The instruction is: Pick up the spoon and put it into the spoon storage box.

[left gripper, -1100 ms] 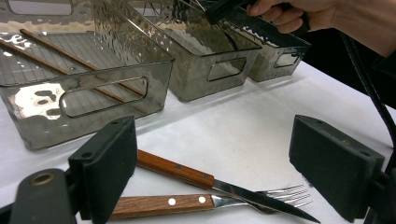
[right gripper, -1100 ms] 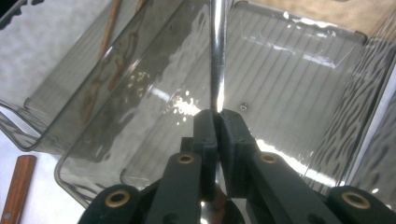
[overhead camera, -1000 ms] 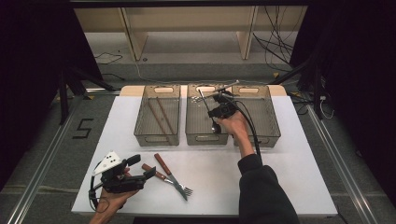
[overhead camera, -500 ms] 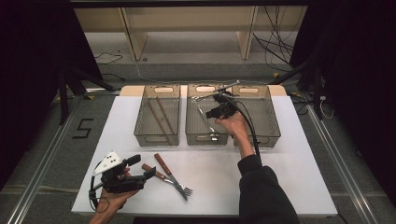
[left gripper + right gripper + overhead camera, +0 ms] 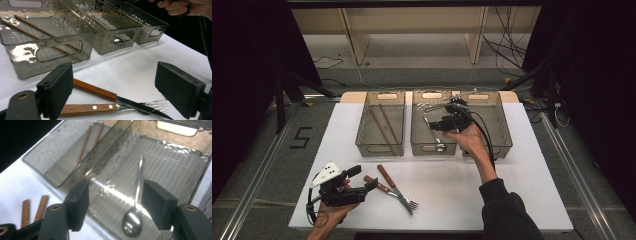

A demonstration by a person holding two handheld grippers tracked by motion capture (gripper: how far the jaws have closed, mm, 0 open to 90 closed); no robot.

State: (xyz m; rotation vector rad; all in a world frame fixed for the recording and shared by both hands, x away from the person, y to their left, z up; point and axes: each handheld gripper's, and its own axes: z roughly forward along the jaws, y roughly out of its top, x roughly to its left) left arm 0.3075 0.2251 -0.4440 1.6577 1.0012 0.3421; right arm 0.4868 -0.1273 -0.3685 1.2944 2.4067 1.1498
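So the right tongs [image 5: 437, 125] are hanging over the middle bin [image 5: 432, 142] — jaws have just been opening up and there's nothing between them. Straight below, in the right gripper view, a spoon [image 5: 135, 212] lies flat on the ribbed floor of that bin, bowl toward the near end and handle pointing at the far wall. The pads aren't touching it.

The left bin [image 5: 382, 125] has two chopsticks [image 5: 382, 124] lying side by side, running lengthwise. The right bin [image 5: 494, 125] sits just beside the middle one; I can't tell what's in it.

Down at the near edge of the white bench [image 5: 512, 180], the left tongs [image 5: 369, 186] rest low with the jaws spread wide, holding nothing. Right in front of them are a knife [image 5: 110, 96] and a fork [image 5: 110, 108], both with wooden handles — the knife blade crosses over the fork's tines. In the left gripper view both handles lie close to the left pad, but I can't tell whether they touch it.
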